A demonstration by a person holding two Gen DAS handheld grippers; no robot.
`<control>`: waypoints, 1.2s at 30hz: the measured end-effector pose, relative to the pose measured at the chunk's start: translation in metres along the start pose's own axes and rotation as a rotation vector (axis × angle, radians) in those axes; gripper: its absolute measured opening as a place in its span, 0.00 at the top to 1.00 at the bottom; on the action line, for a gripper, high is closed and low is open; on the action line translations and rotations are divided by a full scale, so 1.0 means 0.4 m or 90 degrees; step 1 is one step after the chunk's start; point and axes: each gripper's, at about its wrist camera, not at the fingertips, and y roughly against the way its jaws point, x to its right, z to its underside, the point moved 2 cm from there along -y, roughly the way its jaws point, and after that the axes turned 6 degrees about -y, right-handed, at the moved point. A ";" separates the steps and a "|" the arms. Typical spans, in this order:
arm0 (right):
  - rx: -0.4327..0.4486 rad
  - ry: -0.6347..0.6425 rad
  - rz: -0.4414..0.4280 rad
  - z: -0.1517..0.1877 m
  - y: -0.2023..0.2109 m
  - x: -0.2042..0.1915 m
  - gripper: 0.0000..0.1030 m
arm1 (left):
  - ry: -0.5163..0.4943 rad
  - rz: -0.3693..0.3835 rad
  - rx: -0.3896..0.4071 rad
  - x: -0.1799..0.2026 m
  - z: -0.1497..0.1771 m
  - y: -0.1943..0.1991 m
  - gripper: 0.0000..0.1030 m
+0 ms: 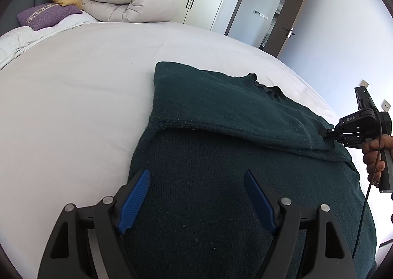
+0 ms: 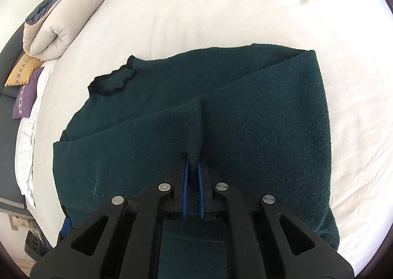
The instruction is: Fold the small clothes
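Right wrist view: right gripper (image 2: 192, 168) clenched on a pinched ridge of dark green sweater (image 2: 245, 119), knit bunched between both blue pads. Sweater spread on white bed (image 2: 221, 8), collar (image 2: 114, 82) toward the far side, 1 sleeve already laid across the chest. Left wrist view: left gripper (image 1: 196, 195) released, jaws wide, hovering over the lower body panel, nothing between the pads; not clear whether touching the knit. Right gripper seen biting the far edge of the folded sleeve.

Step judged: mid-fold, side or sleeve section gripped for carrying over. Next move likely calls for lifting the pinched fold clear, drawing it across the torso, keeping the edge straight, with the left claw free to pin the body panel.
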 end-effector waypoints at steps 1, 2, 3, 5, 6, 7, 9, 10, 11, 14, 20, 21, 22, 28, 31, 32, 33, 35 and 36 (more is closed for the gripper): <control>0.001 0.003 0.003 0.002 0.007 0.004 0.94 | 0.000 0.000 0.001 0.000 0.000 0.000 0.22; 0.002 0.003 0.003 0.001 0.008 0.004 0.94 | 0.001 0.000 0.003 0.000 0.000 0.001 0.22; 0.001 0.004 0.004 0.001 0.010 0.006 0.94 | 0.002 0.000 0.005 0.000 0.000 0.002 0.22; 0.003 0.008 0.012 0.002 0.013 0.009 0.94 | 0.009 -0.001 0.019 -0.003 0.000 0.012 0.22; 0.005 0.008 0.015 0.003 0.015 0.009 0.94 | 0.017 0.000 0.031 -0.010 -0.001 0.021 0.23; 0.007 0.010 0.020 0.004 0.018 0.009 0.94 | 0.028 0.004 0.045 -0.018 -0.001 0.030 0.23; 0.012 0.016 0.030 0.005 0.023 0.009 0.94 | 0.057 0.009 0.068 -0.040 0.000 0.047 0.23; 0.014 0.017 0.033 0.005 0.026 0.011 0.94 | 0.073 0.012 0.075 -0.051 0.001 0.052 0.23; 0.015 0.019 0.034 0.006 0.025 0.010 0.94 | 0.084 0.017 0.075 -0.060 0.000 0.050 0.23; 0.015 0.024 0.040 0.010 0.024 0.011 0.94 | 0.096 0.022 0.064 -0.070 -0.001 0.038 0.23; 0.018 0.017 0.039 0.009 0.031 0.016 0.94 | 0.091 0.020 0.063 -0.065 0.003 0.040 0.23; 0.018 0.018 0.040 0.009 0.033 0.015 0.94 | 0.091 0.020 0.063 -0.066 0.003 0.040 0.23; 0.018 0.019 0.041 0.009 0.034 0.015 0.94 | 0.090 0.019 0.062 -0.066 0.004 0.041 0.23; 0.022 0.023 0.052 -0.001 0.042 0.011 0.94 | 0.088 0.019 0.062 -0.067 0.005 0.042 0.23; 0.020 0.020 0.051 -0.001 0.040 0.012 0.94 | 0.088 0.019 0.062 -0.067 0.006 0.042 0.23; 0.020 0.020 0.050 -0.001 0.039 0.014 0.94 | 0.088 0.019 0.062 -0.068 0.006 0.042 0.23; 0.020 0.022 0.048 0.001 0.035 0.015 0.94 | 0.088 0.019 0.062 -0.068 0.006 0.042 0.23; 0.022 0.029 0.044 0.007 0.021 0.020 0.94 | 0.086 0.017 0.060 -0.066 0.005 0.041 0.23; 0.025 0.033 0.040 0.009 0.017 0.023 0.94 | 0.085 0.018 0.058 -0.066 0.003 0.042 0.23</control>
